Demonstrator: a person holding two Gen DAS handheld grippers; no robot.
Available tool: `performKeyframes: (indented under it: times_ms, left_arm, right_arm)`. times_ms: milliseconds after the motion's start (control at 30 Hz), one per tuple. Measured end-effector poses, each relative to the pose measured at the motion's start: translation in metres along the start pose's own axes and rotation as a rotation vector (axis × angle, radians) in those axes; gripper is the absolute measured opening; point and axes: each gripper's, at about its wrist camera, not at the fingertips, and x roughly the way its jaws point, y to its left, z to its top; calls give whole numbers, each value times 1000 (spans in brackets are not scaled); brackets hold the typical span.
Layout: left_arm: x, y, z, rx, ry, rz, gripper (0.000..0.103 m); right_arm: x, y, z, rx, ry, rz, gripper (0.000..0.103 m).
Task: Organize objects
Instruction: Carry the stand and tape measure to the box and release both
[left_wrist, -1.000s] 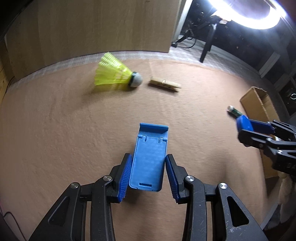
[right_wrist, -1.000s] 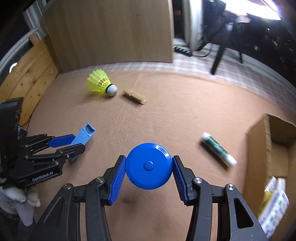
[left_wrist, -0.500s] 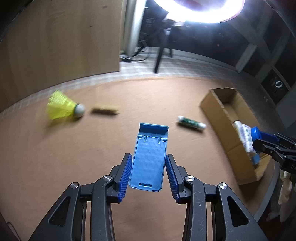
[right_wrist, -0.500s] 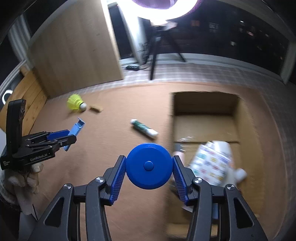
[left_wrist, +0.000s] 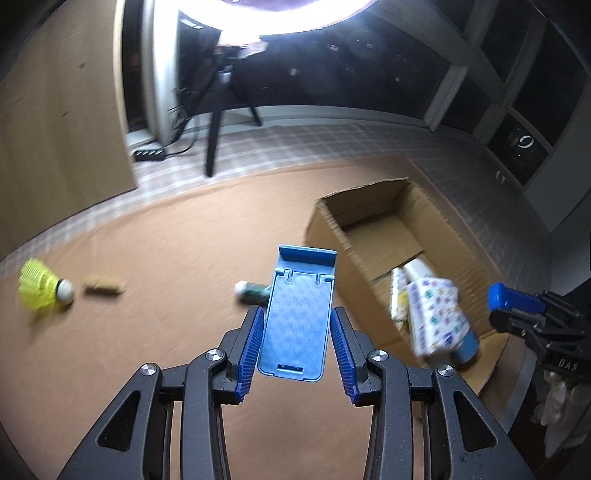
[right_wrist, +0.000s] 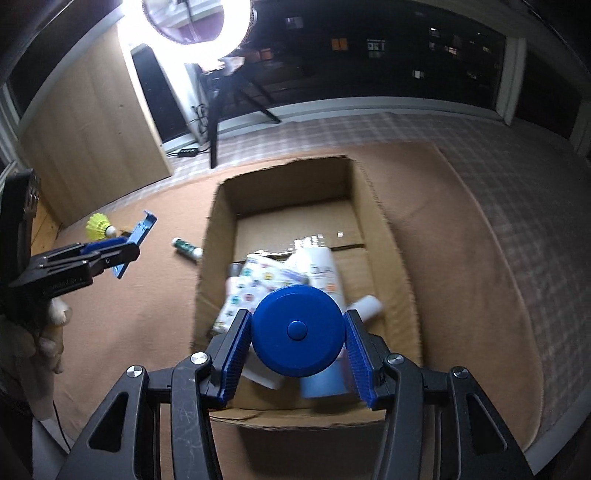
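My left gripper (left_wrist: 295, 343) is shut on a blue phone stand (left_wrist: 299, 314) and holds it above the brown carpet, left of an open cardboard box (left_wrist: 332, 229). My right gripper (right_wrist: 295, 339) is shut on a round blue disc (right_wrist: 297, 330) and hovers over the near end of the box (right_wrist: 214, 236). The box holds a patterned pack (right_wrist: 255, 284), a white bottle (right_wrist: 321, 269) and other items. The left gripper (right_wrist: 110, 251) with the stand (right_wrist: 142, 227) shows in the right wrist view.
On the carpet lie a yellow shuttlecock (left_wrist: 40, 288), a wooden clip (left_wrist: 103, 288) and a green-and-white tube (left_wrist: 251, 293). A wooden panel (right_wrist: 92, 129), a ring light on a tripod (right_wrist: 214, 122) and a checked floor (right_wrist: 517, 147) lie beyond.
Both grippers have swung right toward the box. My right gripper with the disc now hovers over the box's near end. The left gripper still carries the stand.
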Motion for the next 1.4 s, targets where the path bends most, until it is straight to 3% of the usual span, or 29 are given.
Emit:
performKeyframes:
  times_ms: [500, 800, 1100, 1400]
  left_arm:
    - [61, -61, 43, 70, 40, -19, 41]
    - [65, -75, 48, 89, 37, -32, 41]
    - [53, -60, 44, 82, 27, -3, 41]
    - [22, -7, 26, 28, 8, 80, 41]
  right_arm:
    - [14, -34, 0, 22, 22, -16, 46]
    - [11, -34, 6, 32, 1, 4, 49]
    - [9, -15, 10, 22, -5, 32, 51]
    - [6, 9, 12, 10, -10, 72, 53]
